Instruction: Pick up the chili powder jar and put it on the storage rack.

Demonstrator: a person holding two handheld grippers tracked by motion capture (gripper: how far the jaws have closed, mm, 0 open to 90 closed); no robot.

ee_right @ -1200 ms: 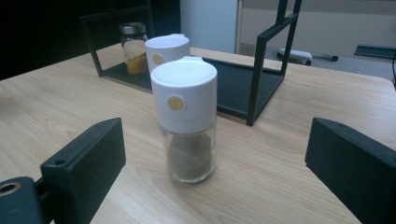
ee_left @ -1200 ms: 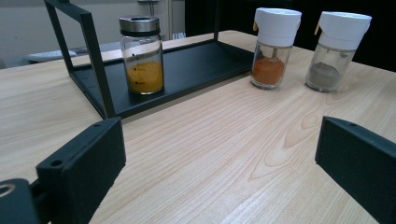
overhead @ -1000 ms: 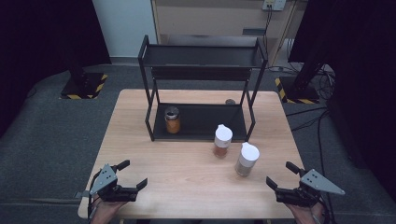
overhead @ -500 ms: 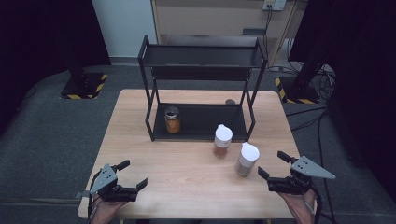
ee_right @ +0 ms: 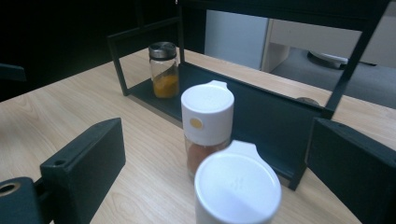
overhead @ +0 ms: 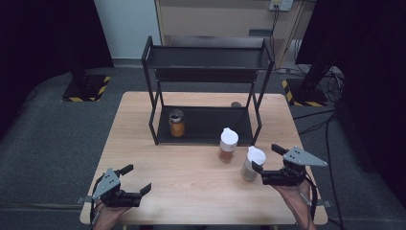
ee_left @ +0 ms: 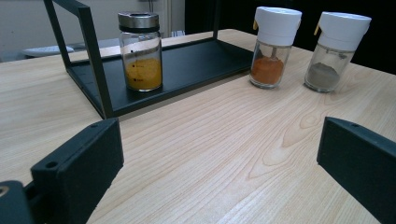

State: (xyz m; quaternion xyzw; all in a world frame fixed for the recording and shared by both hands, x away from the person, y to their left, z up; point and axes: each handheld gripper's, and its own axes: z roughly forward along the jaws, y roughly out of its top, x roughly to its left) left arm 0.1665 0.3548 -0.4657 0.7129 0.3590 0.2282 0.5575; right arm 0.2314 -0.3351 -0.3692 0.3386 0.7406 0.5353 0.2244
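Two white-capped spice jars stand on the wooden table (overhead: 191, 191) in front of a black two-tier rack (overhead: 206, 72). One jar holds orange powder (overhead: 228, 143) (ee_left: 275, 44) (ee_right: 207, 126). The other holds grey powder (overhead: 253, 163) (ee_left: 337, 49) (ee_right: 237, 186). A steel-lidded jar of yellow powder (overhead: 176, 123) (ee_left: 141, 49) (ee_right: 163, 69) stands on the rack's lower shelf. My right gripper (overhead: 266, 158) (ee_right: 215, 172) is open, its jaws just right of the grey-powder jar, which lies between them in the right gripper view. My left gripper (overhead: 136, 178) (ee_left: 219, 158) is open and holds nothing near the front left edge.
A small dark round object (overhead: 235, 104) lies on the table behind the rack's right side. The rack's top shelf (overhead: 206, 57) is bare. Dark floor surrounds the table, with cables (overhead: 311, 124) at the right.
My right gripper has moved left and forward from the table's front right corner up to the grey-powder jar. The left gripper and the jars have stayed put.
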